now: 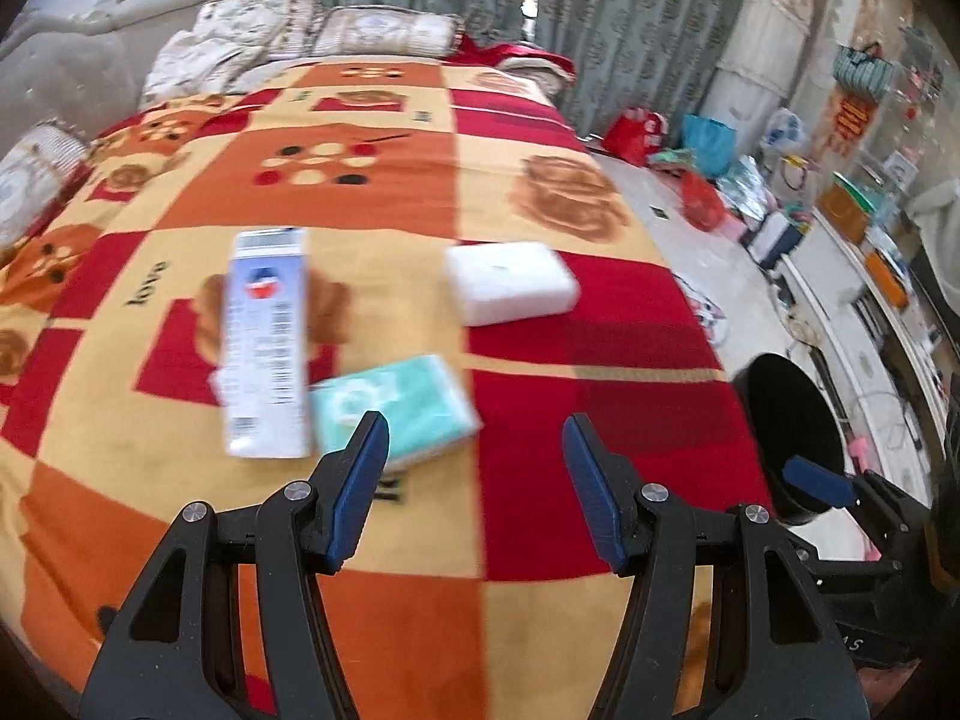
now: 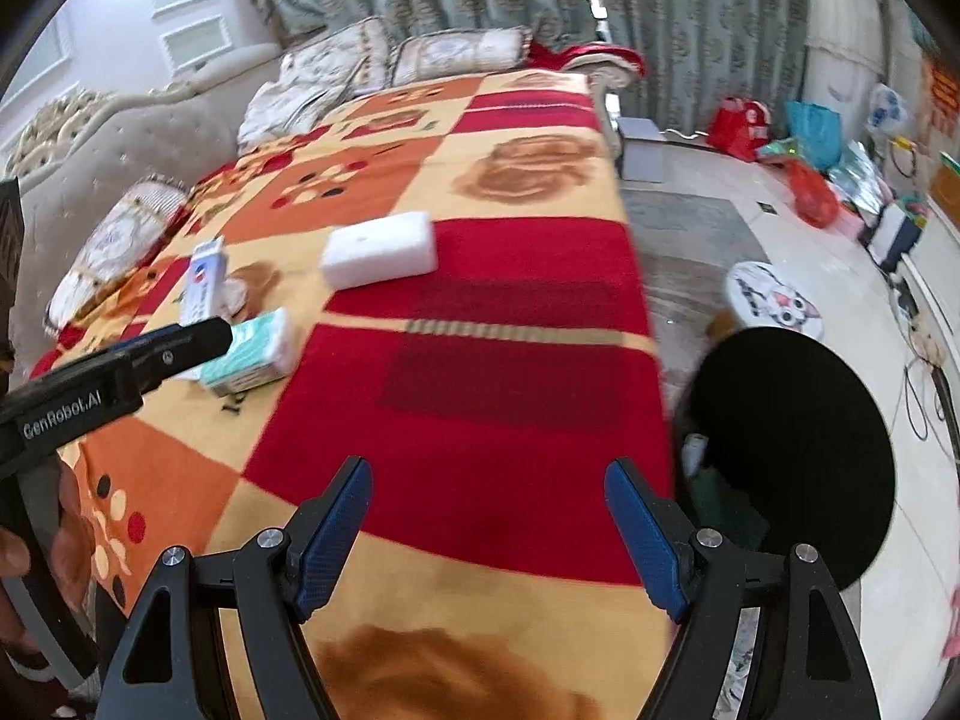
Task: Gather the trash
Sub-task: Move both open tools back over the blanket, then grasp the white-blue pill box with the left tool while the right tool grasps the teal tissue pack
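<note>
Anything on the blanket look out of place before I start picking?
Three loose items lie on the blanket: a tall white carton on its side, overlapping a teal tissue pack, and a white block apart. Nothing spilled.

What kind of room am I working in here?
Most likely a lived-in home sitting room or bedroom: a wide padded seat or bed under a checked blanket, cushions against drawn curtains, and bags crowded on the tiled floor. A black bin stands beside the blanket's edge.
</note>
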